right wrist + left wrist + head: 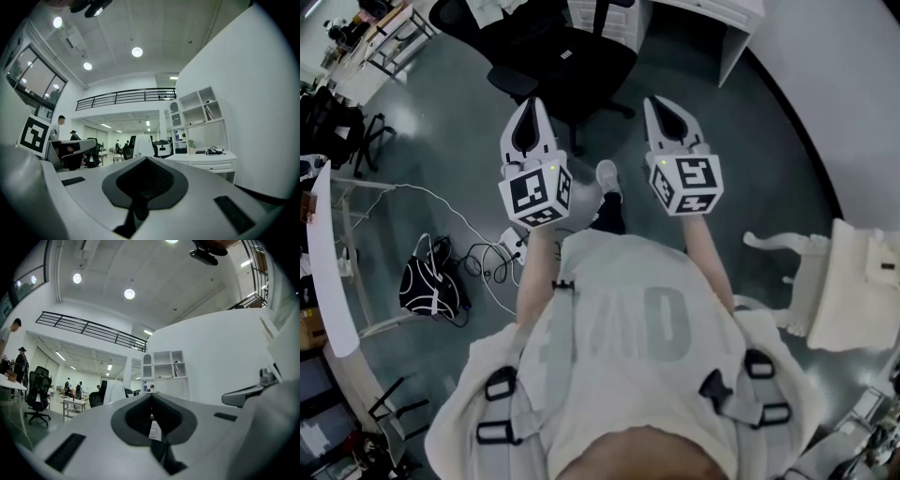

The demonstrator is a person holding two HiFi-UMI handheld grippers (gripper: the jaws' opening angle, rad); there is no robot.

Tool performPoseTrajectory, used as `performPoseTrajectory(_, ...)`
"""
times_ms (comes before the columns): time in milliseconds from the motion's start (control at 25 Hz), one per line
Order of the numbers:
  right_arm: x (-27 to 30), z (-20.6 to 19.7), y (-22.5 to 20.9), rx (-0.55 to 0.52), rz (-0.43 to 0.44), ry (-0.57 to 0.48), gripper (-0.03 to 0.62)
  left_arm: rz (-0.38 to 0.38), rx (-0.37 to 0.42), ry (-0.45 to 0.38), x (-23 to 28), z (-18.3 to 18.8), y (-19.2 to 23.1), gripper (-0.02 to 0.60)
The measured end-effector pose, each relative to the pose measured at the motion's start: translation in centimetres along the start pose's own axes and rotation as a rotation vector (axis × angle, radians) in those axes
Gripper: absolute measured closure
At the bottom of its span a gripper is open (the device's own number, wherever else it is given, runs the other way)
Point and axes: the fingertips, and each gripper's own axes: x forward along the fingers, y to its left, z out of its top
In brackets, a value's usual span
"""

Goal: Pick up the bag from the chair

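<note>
Both tools shut and empty, held up in the air, no bag approached yet.

The left tool [531,111] and right tool [667,114] sit side by side in front of the person, jaws together with nothing between them. They aim toward the black office chair [572,56] at the far side and are well apart from it. No bag reads clearly on that dark seat. A striped black bag [431,284] lies on the floor at left beside cables [487,255]. A white boxy thing [862,281] rests on a white carved seat [783,258] at right; I cannot tell if it is a bag.

Risks:
- Going for the wrong target, since the candidates are far apart.
- Arriving with jaws closed and shoving the bag instead of gripping it.
- The office chair probably rolls if bumped.
- The floor cables could snag a foot or a strap.
</note>
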Motion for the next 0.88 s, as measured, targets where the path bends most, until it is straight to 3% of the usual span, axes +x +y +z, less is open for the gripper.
performPoseTrajectory(280, 8.5, 0.0, -4.2, -0.037, -0.018, 0.034, 0.589, -0.016, -0.018, -0.001, 10.8, -1.2, 1.4, 0.575)
performPoseTrajectory(560, 20.7, 1.1, -7.7, -0.067, 0.013, 0.098, 0.589, -0.014, -0.026, 0.026, 23.4, -1.4, 4.1, 0.575)
performPoseTrajectory(880, 34.6, 1.6, -11.9, -0.064, 0.061, 0.130, 0.589, 0.048, -0.060, 0.016, 35.8, -1.5, 8.0, 0.575)
